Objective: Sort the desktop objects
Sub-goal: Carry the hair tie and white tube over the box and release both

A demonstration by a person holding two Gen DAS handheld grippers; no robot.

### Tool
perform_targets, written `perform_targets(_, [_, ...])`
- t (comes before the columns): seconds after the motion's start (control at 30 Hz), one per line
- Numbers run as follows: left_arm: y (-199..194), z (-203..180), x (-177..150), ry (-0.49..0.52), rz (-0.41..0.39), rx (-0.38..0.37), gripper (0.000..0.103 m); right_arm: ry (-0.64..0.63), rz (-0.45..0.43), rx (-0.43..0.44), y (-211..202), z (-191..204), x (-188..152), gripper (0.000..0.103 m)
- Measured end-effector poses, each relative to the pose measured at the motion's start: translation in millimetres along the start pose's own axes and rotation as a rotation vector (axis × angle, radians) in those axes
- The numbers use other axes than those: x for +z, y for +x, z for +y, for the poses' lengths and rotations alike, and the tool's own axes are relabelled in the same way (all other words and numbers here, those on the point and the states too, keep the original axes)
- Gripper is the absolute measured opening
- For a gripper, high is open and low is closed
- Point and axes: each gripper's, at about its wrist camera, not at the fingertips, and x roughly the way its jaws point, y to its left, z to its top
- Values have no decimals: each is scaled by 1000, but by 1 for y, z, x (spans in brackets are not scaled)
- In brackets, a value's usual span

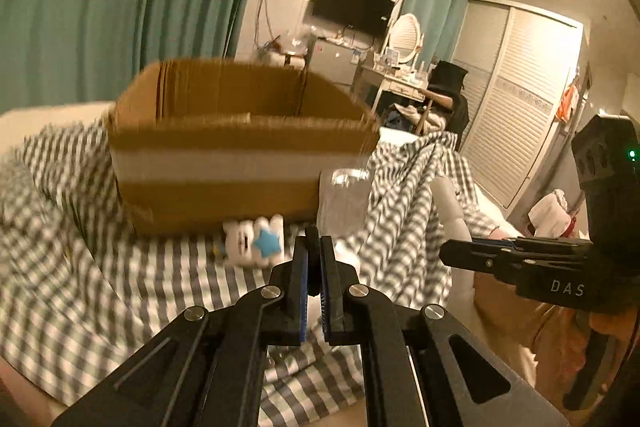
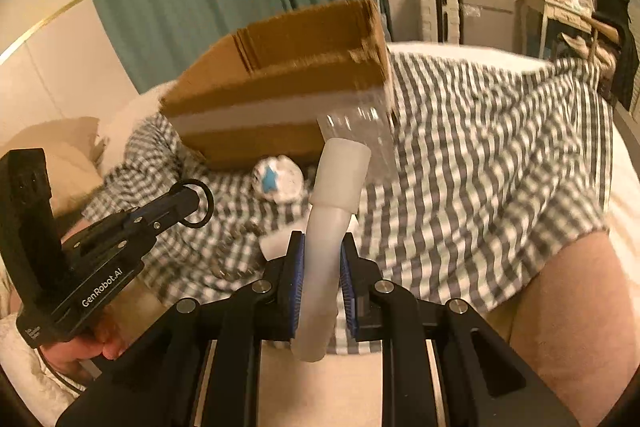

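An open cardboard box (image 1: pixel 224 183) (image 2: pixel 256 99) stands on a grey-checked cloth (image 1: pixel 80 287) (image 2: pixel 480 167). In front of it lie a white plush toy with a blue star (image 1: pixel 256 243) (image 2: pixel 276 179) and a clear plastic cup (image 1: pixel 344 195) (image 2: pixel 360 135). My left gripper (image 1: pixel 314 243) (image 2: pixel 188 201) is shut on a thin black ring (image 1: pixel 313 247) (image 2: pixel 197 203), held above the cloth. My right gripper (image 2: pixel 322 243) (image 1: pixel 448 253) is shut on a white tube with a wider cap (image 2: pixel 326 227) (image 1: pixel 448 203) that sticks up past the fingers.
Teal curtains (image 1: pixel 120 7) hang behind the box. A white wardrobe (image 1: pixel 520 115), a dressing table (image 1: pixel 400 83) and a wall TV (image 1: pixel 352 5) fill the far side of the room. A person's bare leg (image 2: pixel 568 299) lies at the right, and a small white object (image 2: pixel 272 247) sits by the tube.
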Motion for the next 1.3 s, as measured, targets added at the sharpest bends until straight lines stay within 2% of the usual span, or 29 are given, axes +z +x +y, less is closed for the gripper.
perform_targets(0.23, [-11, 7, 56, 27, -38, 16, 5, -70, -84, 31, -22, 20, 50, 18])
perform_targets(0.47, [3, 24, 102, 72, -60, 36, 5, -103, -131, 62, -9, 33, 98, 18])
perform_targets(0.7, [42, 53, 138, 100, -62, 67, 5, -132, -177, 80, 28, 39, 156, 18])
perform_targets(0.8, [64, 69, 148, 78, -56, 65, 5, -147, -178, 66, 48, 38, 175, 18])
perform_targets(0.9, [88, 77, 154, 69, -30, 78, 5, -160, -168, 50, 73, 33, 185, 18])
perform_targets(1.03, [111, 73, 153, 138, -30, 104, 7, -139, -146, 3, 103, 24, 188, 18])
perform_targets(1.07, [114, 73, 151, 139, -27, 111, 7, -127, -139, -5, 106, 23, 188, 21])
perform_targets(1.1, [117, 74, 147, 126, -22, 129, 12, -116, -128, -5, 110, 21, 188, 26])
perform_targets(1.13, [121, 77, 145, 110, -12, 146, 23, -110, -118, -3, 112, 20, 187, 33])
perform_targets(1.17, [124, 81, 141, 83, 4, 159, 29, -111, -120, -8, 111, 20, 186, 38])
perform_targets(1.23, [123, 88, 135, 38, 15, 157, 55, -121, -146, -27, 105, 22, 182, 62])
perform_targets(1.3, [117, 91, 130, -2, -4, 177, 70, -141, -171, -51, 96, 26, 178, 65])
